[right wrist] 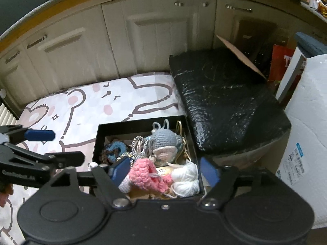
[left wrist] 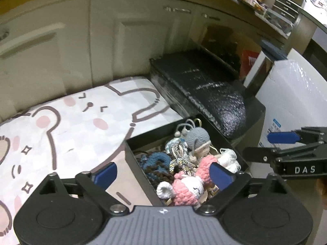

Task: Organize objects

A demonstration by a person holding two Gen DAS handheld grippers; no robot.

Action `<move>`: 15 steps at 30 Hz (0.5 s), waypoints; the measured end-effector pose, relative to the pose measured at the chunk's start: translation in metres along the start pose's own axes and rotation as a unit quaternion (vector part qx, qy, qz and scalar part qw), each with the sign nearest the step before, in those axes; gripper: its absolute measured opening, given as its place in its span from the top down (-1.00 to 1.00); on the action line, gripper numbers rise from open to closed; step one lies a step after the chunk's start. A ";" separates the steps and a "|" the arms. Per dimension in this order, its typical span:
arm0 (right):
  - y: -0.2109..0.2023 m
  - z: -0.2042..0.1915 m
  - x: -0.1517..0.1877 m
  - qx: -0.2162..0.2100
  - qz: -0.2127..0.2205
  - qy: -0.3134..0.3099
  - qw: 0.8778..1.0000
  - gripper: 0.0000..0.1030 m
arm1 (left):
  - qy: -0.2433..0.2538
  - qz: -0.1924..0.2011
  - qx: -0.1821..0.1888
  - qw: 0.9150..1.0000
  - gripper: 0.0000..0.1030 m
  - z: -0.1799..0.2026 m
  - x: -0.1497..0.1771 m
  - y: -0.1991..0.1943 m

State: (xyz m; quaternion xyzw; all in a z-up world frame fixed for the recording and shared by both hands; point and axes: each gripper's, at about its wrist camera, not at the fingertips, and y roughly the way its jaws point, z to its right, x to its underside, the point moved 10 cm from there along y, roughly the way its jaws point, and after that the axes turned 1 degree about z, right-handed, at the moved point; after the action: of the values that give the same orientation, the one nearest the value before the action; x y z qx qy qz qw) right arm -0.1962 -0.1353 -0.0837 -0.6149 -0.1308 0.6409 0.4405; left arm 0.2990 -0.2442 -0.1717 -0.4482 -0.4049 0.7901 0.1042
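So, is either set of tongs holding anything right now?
No. The left tongs and right tongs are both open and empty, poised over the black box of crochet toys.

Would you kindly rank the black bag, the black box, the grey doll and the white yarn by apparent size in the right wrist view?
1. Black bag.
2. Black box, though it sits nearer the camera.
3. Grey doll and white yarn: too alike to rank, and the yarn is nearer.

I see crocheted yarn toys (left wrist: 188,185) in a matt black box (right wrist: 98,140), a glossy crinkled black plastic bundle (right wrist: 224,102), and a printed cloth sheet (left wrist: 71,126).
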 end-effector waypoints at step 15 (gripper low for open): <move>-0.044 -0.020 -0.004 -0.007 0.046 0.008 0.999 -0.98 | -0.011 0.037 -0.010 0.999 -1.00 -0.005 -0.004 -0.064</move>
State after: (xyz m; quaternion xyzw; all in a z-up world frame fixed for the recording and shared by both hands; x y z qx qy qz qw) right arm -0.1606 -0.1208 -0.0542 -0.6282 -0.1038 0.6547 0.4073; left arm 0.2928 -0.2020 -0.1241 -0.4555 -0.3974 0.7938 0.0660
